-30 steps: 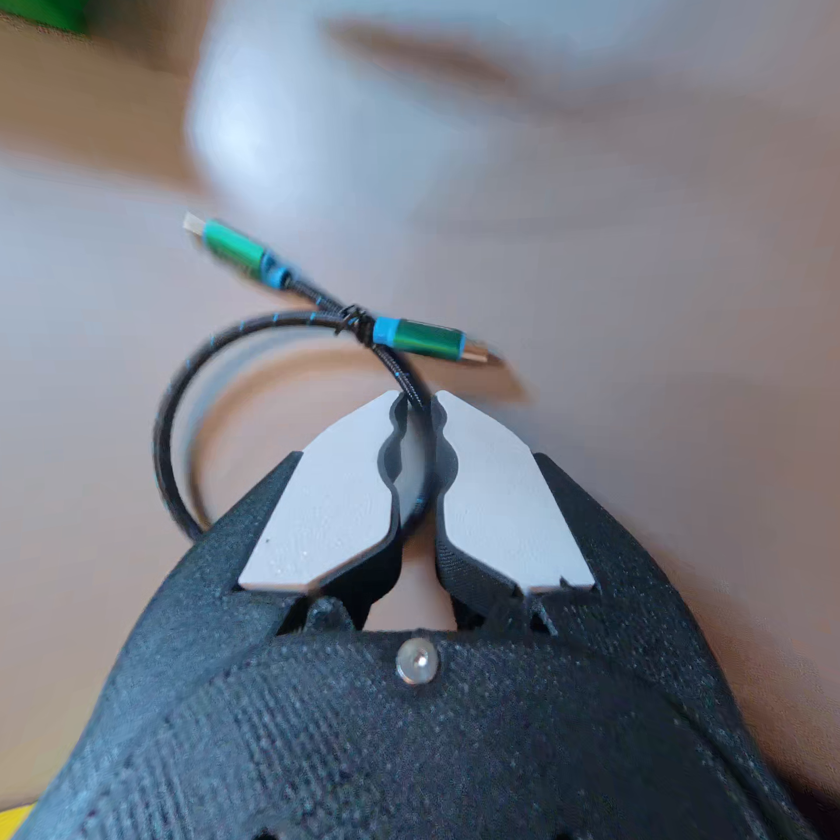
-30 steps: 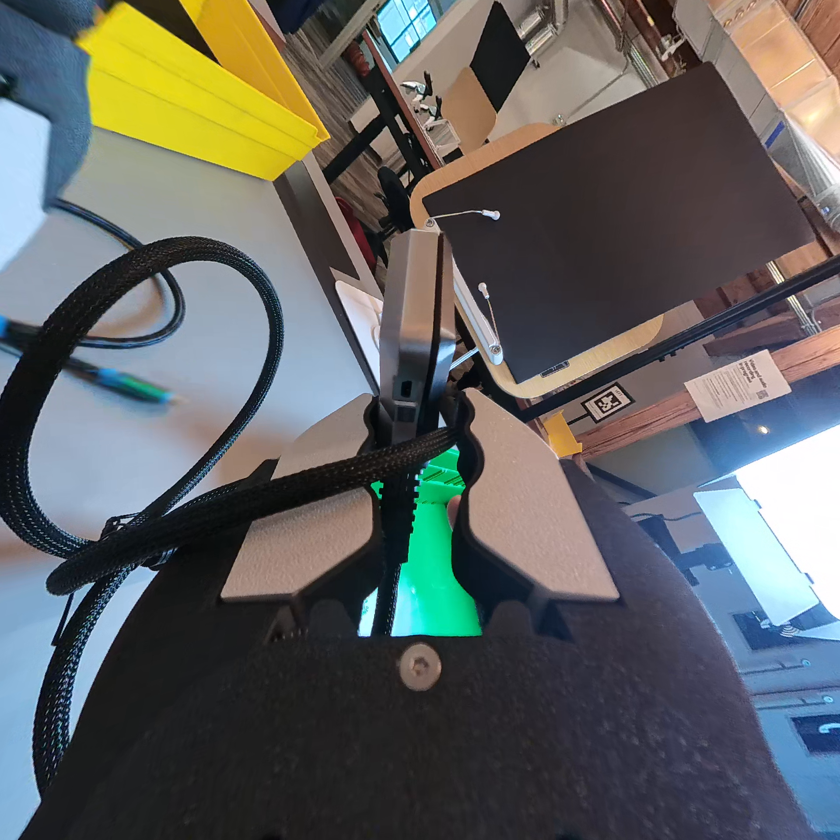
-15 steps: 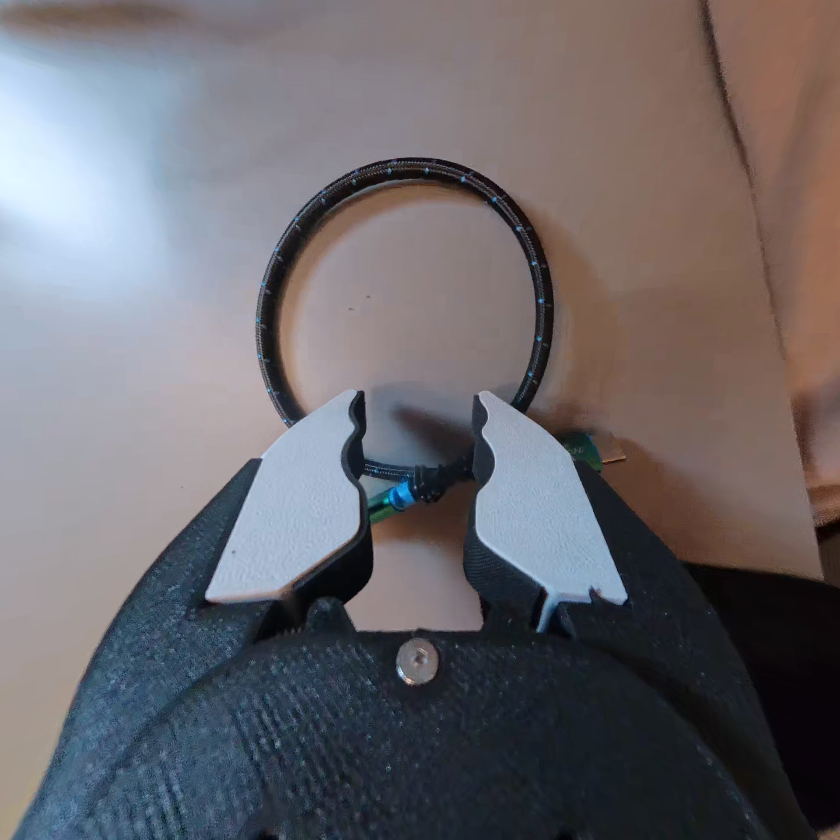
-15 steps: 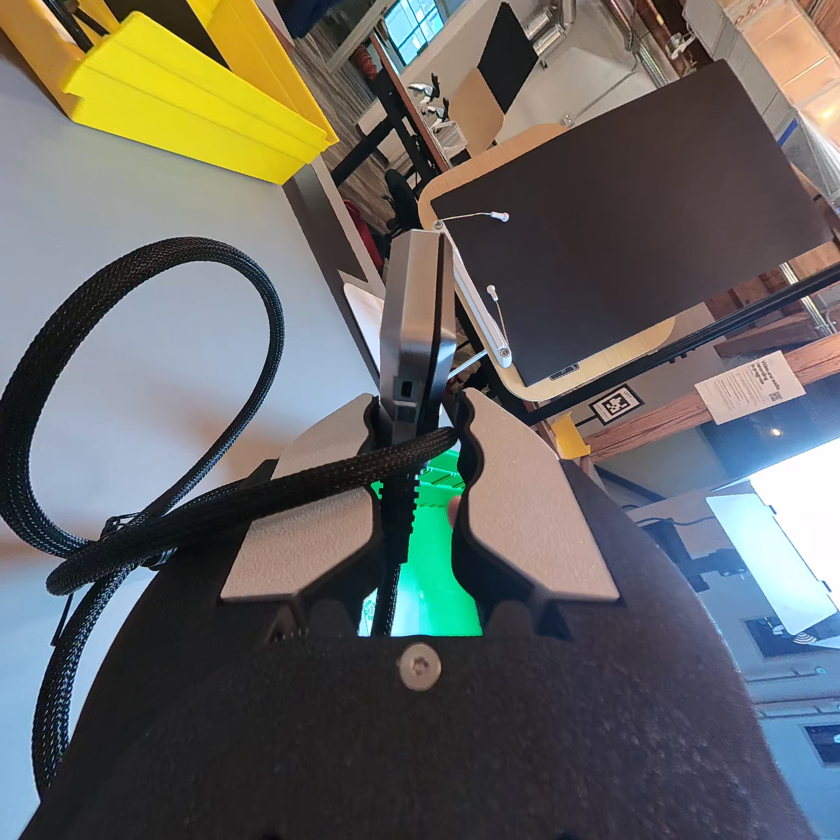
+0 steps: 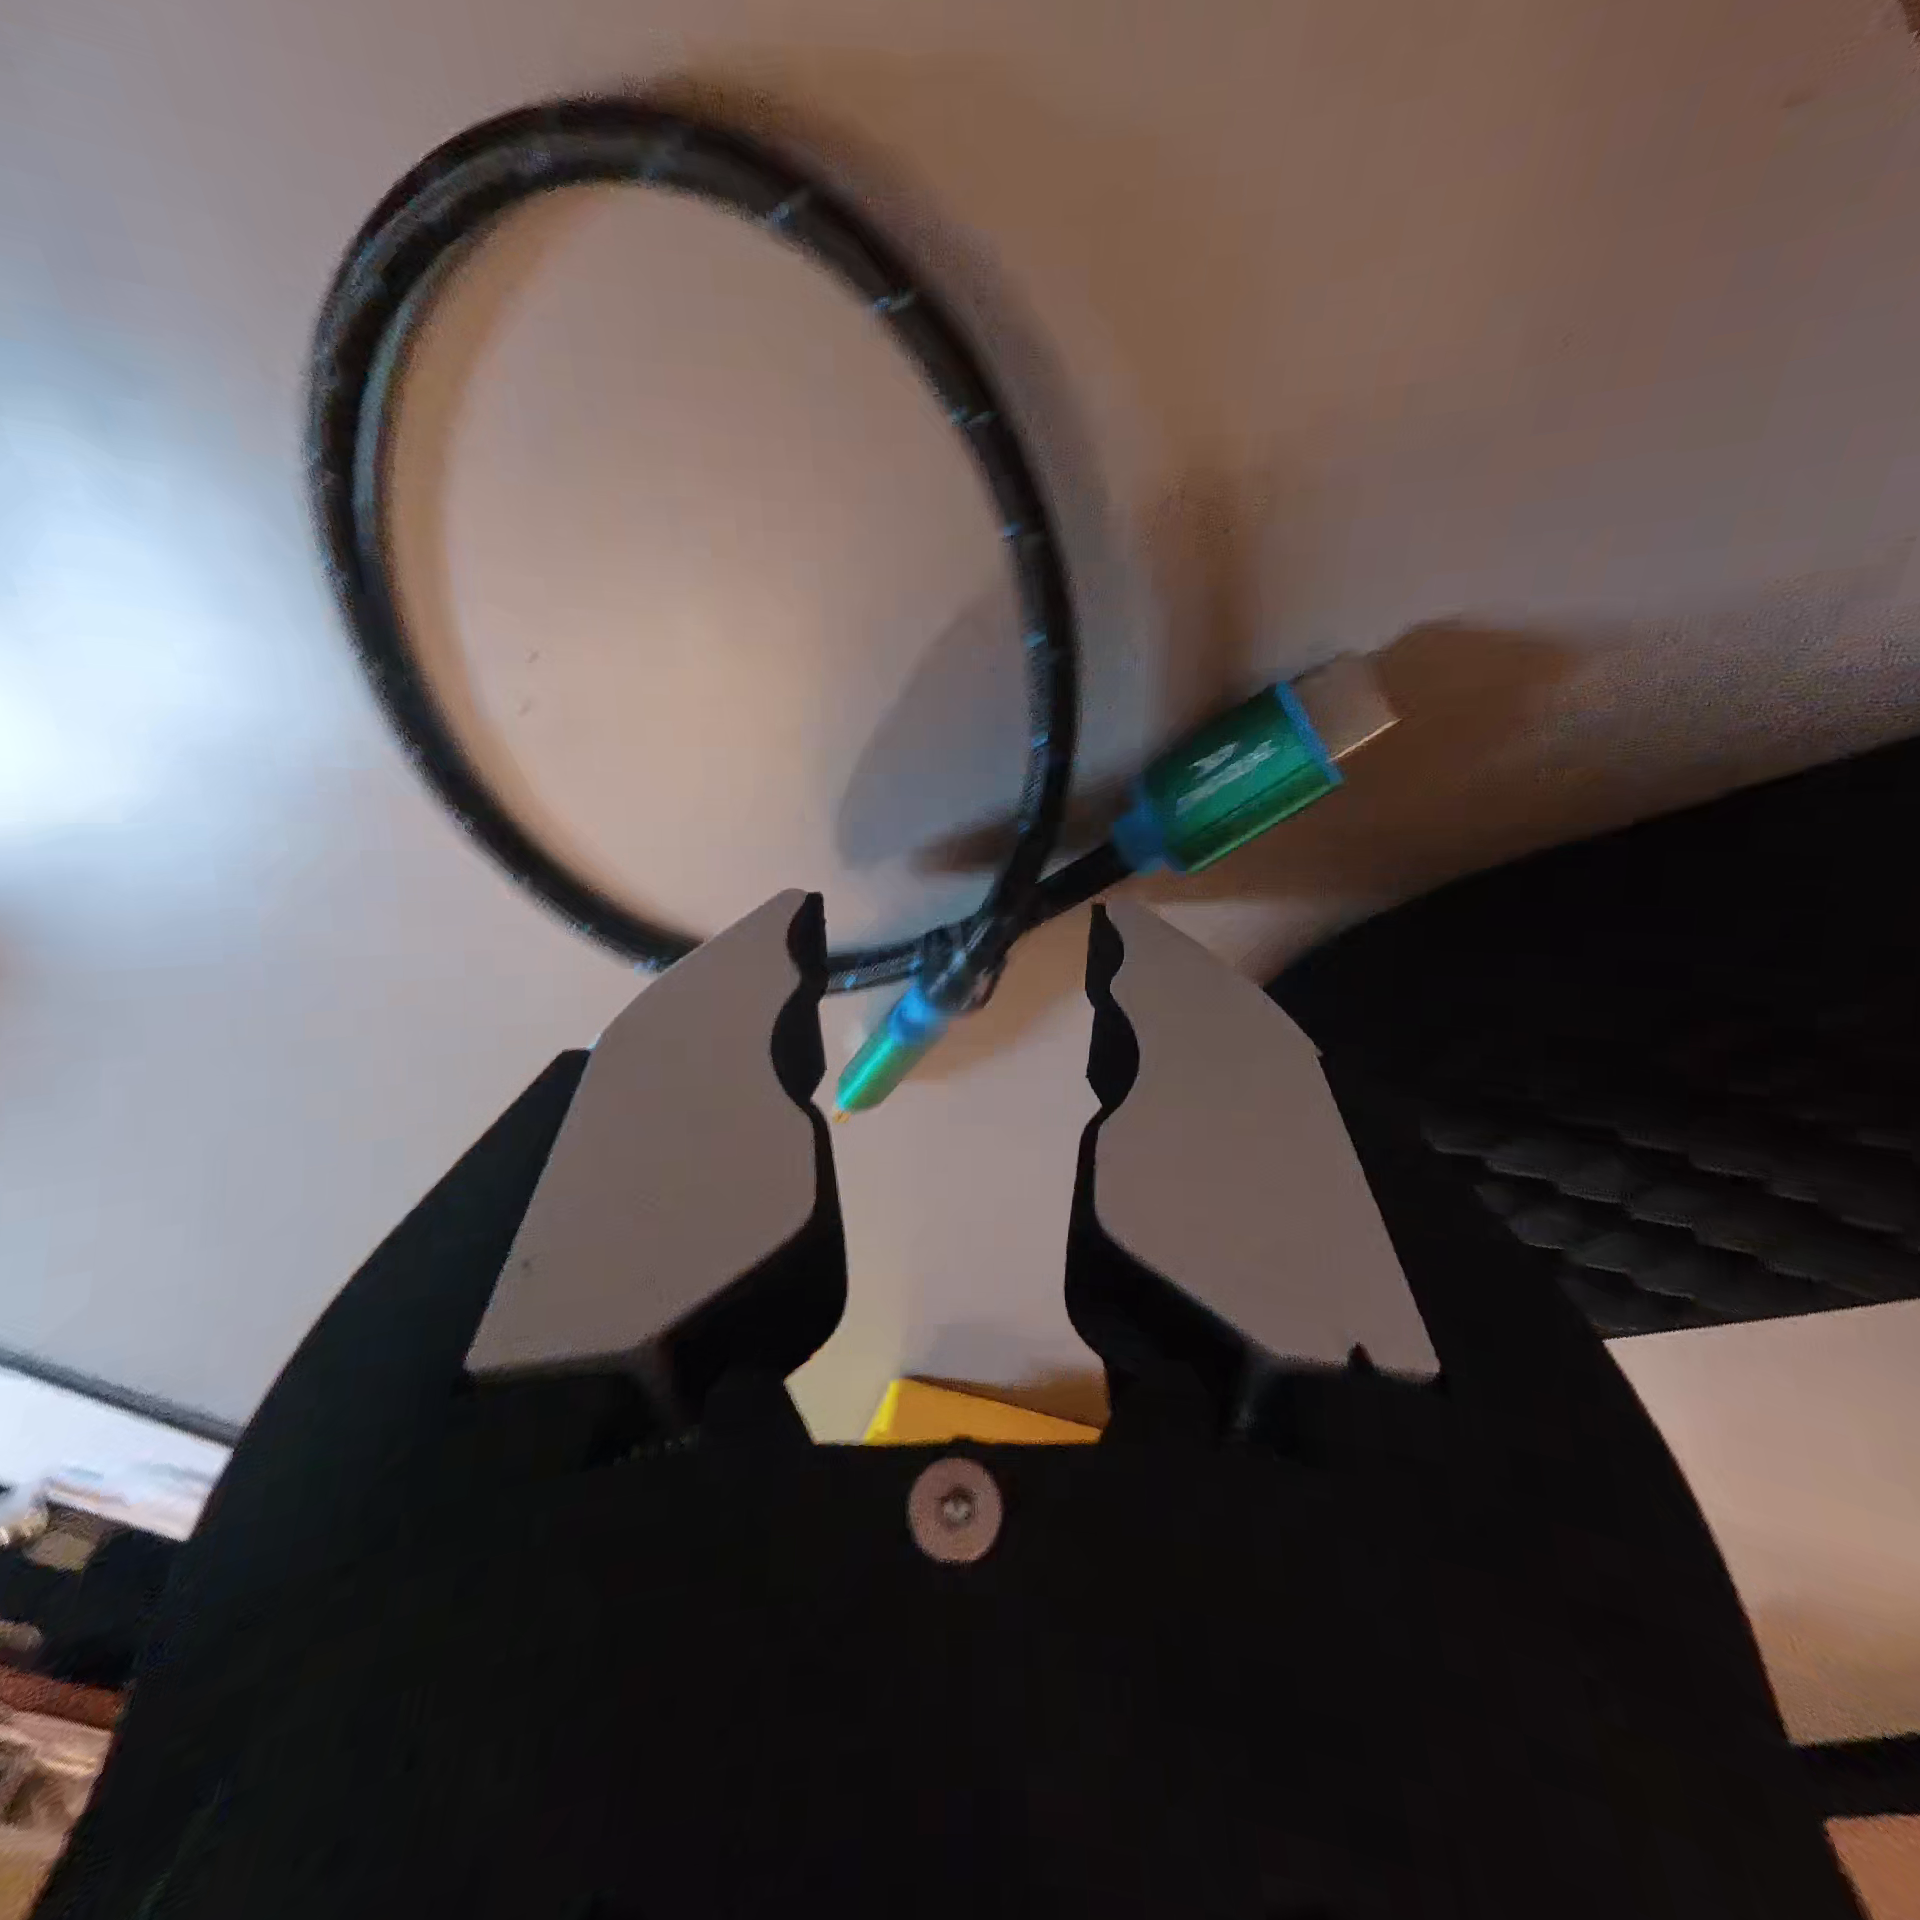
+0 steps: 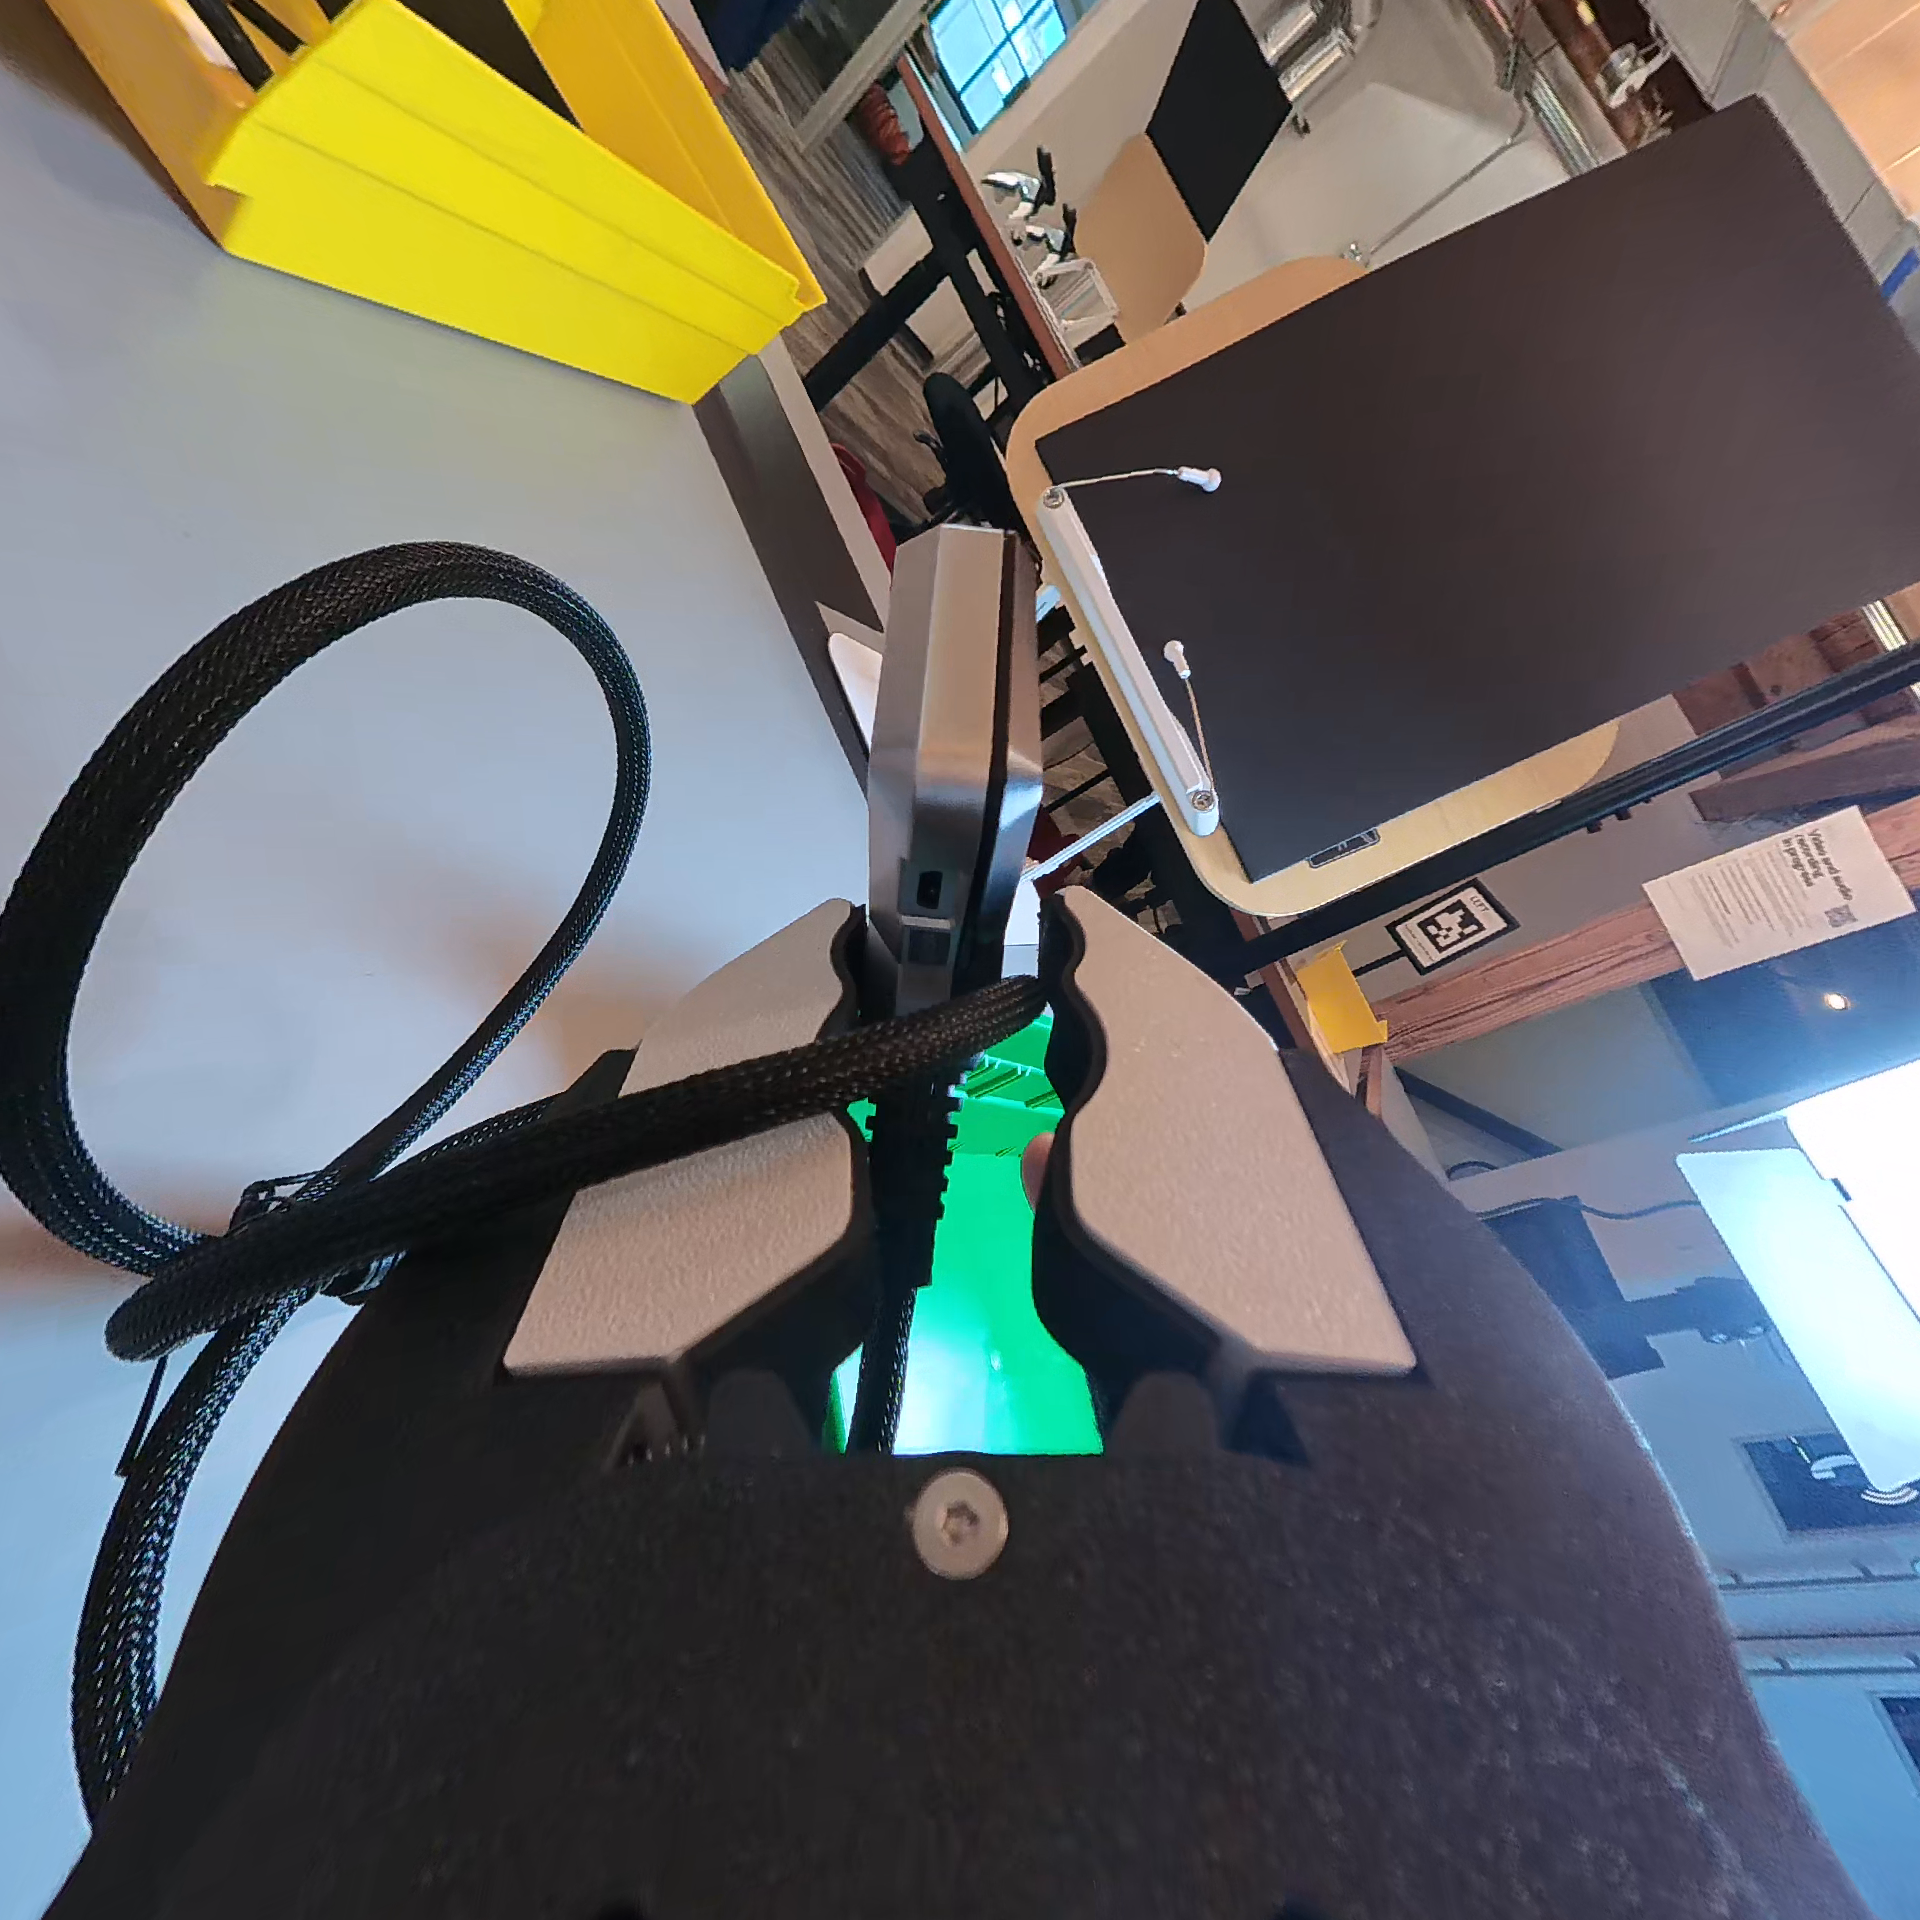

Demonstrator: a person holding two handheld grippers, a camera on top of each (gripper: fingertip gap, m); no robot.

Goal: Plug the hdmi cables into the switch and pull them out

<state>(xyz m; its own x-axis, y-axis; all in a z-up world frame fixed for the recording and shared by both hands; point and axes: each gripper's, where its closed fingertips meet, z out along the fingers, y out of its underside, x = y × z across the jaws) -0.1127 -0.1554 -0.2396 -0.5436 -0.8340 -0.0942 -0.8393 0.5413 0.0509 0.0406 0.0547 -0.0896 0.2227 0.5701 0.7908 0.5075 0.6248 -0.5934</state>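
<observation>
Released since earlier: left gripper (image 5: 951, 935) spread, empty, over coiled cable (image 5: 665, 520) on table (image 5: 1351, 312). Right gripper (image 6: 951, 935) clenched on upright switch (image 6: 951, 748). Cable light, springy; take stiff green plug (image 5: 1236, 790), far right.

An open-plan office or lab workspace — a pale worktable (image 6: 343, 499) with yellow storage bins (image 6: 488, 197), desks and an office chair (image 6: 961, 436) beyond, exposed timber beams (image 6: 1538, 977).
</observation>
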